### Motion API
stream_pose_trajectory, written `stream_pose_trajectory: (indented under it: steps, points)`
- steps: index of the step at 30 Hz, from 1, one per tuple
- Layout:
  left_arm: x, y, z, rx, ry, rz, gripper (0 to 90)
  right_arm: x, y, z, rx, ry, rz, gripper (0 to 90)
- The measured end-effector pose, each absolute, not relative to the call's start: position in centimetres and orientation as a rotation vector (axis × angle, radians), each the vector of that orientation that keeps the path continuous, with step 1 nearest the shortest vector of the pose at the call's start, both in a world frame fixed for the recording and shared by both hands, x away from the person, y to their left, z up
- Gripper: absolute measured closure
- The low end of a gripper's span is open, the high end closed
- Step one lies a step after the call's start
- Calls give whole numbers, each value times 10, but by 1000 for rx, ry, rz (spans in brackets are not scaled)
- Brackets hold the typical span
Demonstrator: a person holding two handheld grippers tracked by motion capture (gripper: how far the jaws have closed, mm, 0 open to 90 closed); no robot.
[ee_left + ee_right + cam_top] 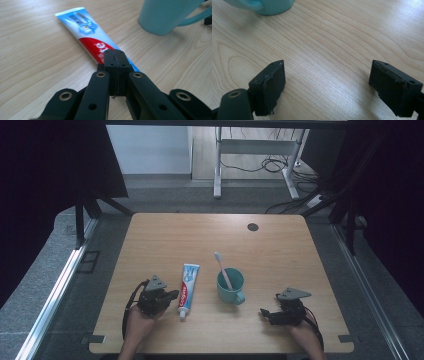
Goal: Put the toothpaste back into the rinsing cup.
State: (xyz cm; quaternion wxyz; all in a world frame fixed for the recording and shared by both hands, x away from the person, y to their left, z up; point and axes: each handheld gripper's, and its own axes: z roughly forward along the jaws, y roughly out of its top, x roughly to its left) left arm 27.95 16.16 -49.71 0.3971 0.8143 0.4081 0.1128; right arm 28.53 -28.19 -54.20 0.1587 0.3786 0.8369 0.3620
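A red, white and blue toothpaste tube lies flat on the wooden table, cap toward the near edge. Just left of it, my left gripper has its jaws pressed together with nothing between them. In the left gripper view the shut left gripper hovers just over the tube. A teal mug with a white toothbrush standing in it sits right of the tube. Near the front right, my right gripper is open; in its own view the right gripper frames bare wood, with the mug beyond.
The wooden table has a small dark round grommet near its far edge. Black curtains hang at both sides. A white desk frame and cables stand on the floor beyond the table.
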Motion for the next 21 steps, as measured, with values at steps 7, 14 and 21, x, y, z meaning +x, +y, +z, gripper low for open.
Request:
stream_pose_trajectory:
  steps: [7, 14, 21]
  points:
    - [277, 146, -497, 2098, 995, 262, 894, 285, -282, -542, 1082, 2393, 1034, 136]
    - [274, 132, -502, 2155, 954, 231, 873, 285, -282, -542, 1083, 2393, 1035, 136]
    - [272, 124, -506, 2191, 934, 221, 875, 285, -282, -542, 1083, 2393, 1035, 136]
